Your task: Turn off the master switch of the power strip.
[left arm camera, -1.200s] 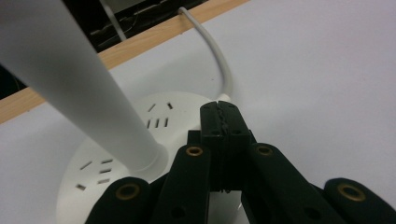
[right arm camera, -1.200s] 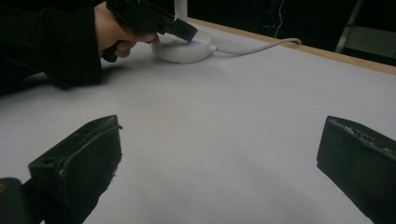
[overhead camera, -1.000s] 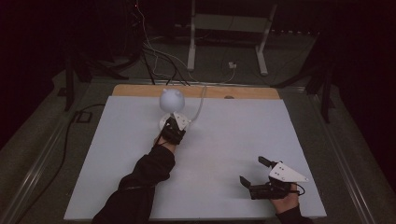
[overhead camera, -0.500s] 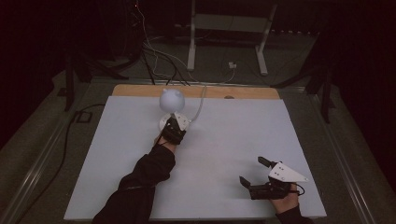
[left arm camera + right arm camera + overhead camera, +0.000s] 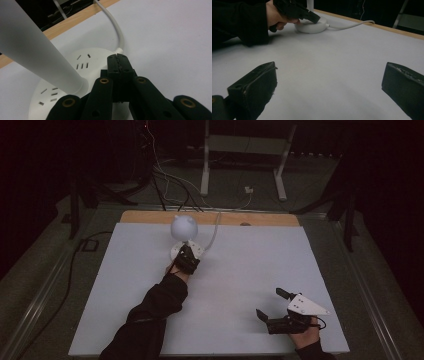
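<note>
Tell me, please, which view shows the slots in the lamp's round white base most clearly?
The left gripper view: the lamp base lies close under the shut left gripper, with its slots sharp. The high view shows the base as a small disc mostly behind that gripper; the right gripper view shows its side wall.

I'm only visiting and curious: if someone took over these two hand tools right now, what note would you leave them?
Left gripper: jaws shut, tips resting on the round white lamp base near its cable.
Right gripper: open, holding nothing, low over the white table, near its front right corner.
Lamp stands at the table's far side.
Done: left tips are on the base.
Left: probably a press there; I can't tell whether the lamp is on.
</note>
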`<act>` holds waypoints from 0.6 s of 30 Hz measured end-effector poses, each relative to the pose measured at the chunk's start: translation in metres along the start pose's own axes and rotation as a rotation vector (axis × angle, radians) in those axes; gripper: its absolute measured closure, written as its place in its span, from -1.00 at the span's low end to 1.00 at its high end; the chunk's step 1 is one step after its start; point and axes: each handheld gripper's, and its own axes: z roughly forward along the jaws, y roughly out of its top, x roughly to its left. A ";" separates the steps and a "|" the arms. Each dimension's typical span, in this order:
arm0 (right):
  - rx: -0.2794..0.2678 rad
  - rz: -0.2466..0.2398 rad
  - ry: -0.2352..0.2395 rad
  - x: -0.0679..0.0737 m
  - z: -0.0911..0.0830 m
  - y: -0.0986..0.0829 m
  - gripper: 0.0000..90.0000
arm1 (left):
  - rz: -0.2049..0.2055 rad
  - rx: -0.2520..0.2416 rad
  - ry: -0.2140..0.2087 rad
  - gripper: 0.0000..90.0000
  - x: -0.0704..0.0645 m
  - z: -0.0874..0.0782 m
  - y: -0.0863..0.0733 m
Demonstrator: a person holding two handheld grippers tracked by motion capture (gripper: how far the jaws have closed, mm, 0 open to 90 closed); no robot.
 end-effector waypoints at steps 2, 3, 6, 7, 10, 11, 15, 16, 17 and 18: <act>0.001 0.002 0.001 0.000 0.000 0.000 -1.00 | 0.005 0.000 0.006 1.00 0.000 0.000 0.000; 0.002 0.002 0.002 0.000 0.000 0.000 -1.00 | 0.004 -0.001 0.006 1.00 0.000 0.001 0.000; 0.003 -0.002 0.003 0.000 0.000 0.000 -1.00 | 0.015 0.001 0.013 1.00 -0.001 0.001 0.000; 0.003 -0.002 0.003 0.000 0.001 0.000 -1.00 | 0.023 0.002 0.016 1.00 -0.001 0.000 0.000; 0.004 -0.003 0.003 0.000 0.000 0.000 -1.00 | 0.035 -0.002 0.046 1.00 -0.001 0.002 -0.001; 0.003 -0.002 0.003 0.000 0.000 0.000 -1.00 | 0.025 -0.004 0.042 1.00 0.001 0.002 -0.002; 0.004 0.001 0.004 0.000 0.001 0.000 -1.00 | 0.033 0.004 0.026 1.00 0.003 0.002 -0.001; 0.006 0.000 0.004 0.000 0.001 0.000 -1.00 | 0.036 0.004 0.026 1.00 0.003 0.002 -0.001; 0.006 0.000 0.005 0.000 0.001 0.000 -1.00 | 0.043 0.007 0.026 1.00 0.003 0.002 -0.001; 0.005 -0.001 0.005 0.000 0.001 0.000 -1.00 | 0.045 0.010 0.026 1.00 0.003 0.002 0.000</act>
